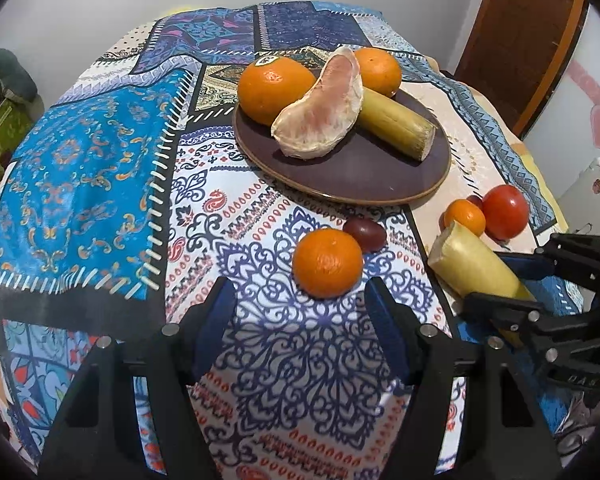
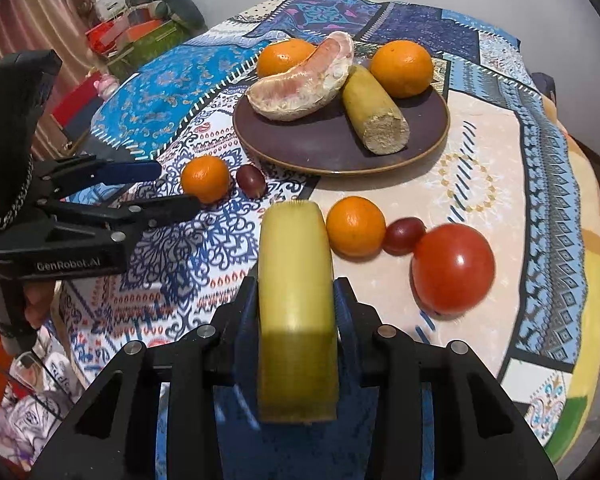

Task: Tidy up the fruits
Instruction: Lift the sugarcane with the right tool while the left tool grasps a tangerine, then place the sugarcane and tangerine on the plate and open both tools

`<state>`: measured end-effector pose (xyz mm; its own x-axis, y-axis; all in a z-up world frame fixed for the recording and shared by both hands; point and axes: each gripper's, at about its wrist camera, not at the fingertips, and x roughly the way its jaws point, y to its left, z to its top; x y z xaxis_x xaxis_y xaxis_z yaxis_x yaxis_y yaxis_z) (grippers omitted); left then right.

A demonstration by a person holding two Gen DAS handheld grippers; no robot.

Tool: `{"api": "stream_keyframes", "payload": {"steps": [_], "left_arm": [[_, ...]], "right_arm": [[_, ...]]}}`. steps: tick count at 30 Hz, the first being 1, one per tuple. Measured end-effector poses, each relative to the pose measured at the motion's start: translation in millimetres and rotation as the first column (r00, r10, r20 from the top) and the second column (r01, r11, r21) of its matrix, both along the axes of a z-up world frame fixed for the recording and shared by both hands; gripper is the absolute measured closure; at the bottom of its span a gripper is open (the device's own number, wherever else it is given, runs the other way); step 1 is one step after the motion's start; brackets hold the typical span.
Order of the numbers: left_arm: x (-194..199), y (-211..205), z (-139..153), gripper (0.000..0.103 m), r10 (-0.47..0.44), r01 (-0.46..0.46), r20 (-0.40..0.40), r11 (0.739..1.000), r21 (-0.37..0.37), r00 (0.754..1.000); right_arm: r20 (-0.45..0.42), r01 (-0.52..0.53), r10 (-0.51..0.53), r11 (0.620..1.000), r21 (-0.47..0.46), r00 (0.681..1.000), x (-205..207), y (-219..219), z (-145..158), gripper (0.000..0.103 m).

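Note:
A dark brown plate [image 1: 360, 172] [image 2: 320, 144] holds two oranges [image 1: 274, 88] [image 2: 402, 68], a peeled pomelo segment [image 1: 320, 116] [image 2: 296, 88] and a yellow cane piece [image 1: 396, 124] [image 2: 374, 112]. My right gripper [image 2: 296, 292] [image 1: 512, 280] is shut on a second cane piece [image 2: 296, 300] [image 1: 472, 264], held lengthwise between the pads above the cloth. My left gripper [image 1: 299, 285] [image 2: 176, 186] stands open with nothing between its pads, and a loose mandarin [image 1: 327, 262] [image 2: 205, 178] lies just beyond its fingertips with a dark grape [image 1: 366, 232] [image 2: 251, 180] beside it.
Right of the held cane lie another mandarin [image 2: 355, 226], a second grape [image 2: 403, 235] and a red tomato [image 2: 453, 268]. The patterned cloth [image 1: 100, 184] covers the round table and drops away at its edges. Boxes and clutter [image 2: 140, 36] stand off the far left; a wooden door [image 1: 520, 40] is at the far right.

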<state>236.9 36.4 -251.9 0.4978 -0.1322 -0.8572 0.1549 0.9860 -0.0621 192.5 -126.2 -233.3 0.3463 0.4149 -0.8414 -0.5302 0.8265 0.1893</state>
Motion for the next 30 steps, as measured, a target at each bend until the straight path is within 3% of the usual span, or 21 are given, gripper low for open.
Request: {"api": "stream_keyframes", "payload": {"steps": [11,13,19,30], "left_arm": [[8.6,-12.6,-0.6,0.055,-0.022,0.022,0.015,1.000,-0.003,1.000],[10.2,-13.6,-1.2,0.066,-0.027,0.027,0.009,1.000,-0.012,1.000],[6.9,-13.3,4.7,0.066,-0.022,0.023,0.007,0.999,-0.023,1.000],[-4.8,-12.2,46.5,0.066,0.000,0.003,0.108,1.000,-0.028,0.994]], "right_arm": [[0.032,-0.009,0.008,0.999,0.037,0.999,-0.8,4.4,-0.3,0.068],[0.045,-0.012,0.011,0.999,0.038,0.999,-2.8,3.2,2.9,0.068],[0.086,0.005,-0.010,0.998,0.056,0.996,-7.0,-3.5,17.1,0.068],[0.167,0.047,-0.064,0.994,0.102,0.984,-2.0,-22.4,54.4,0.068]]}}
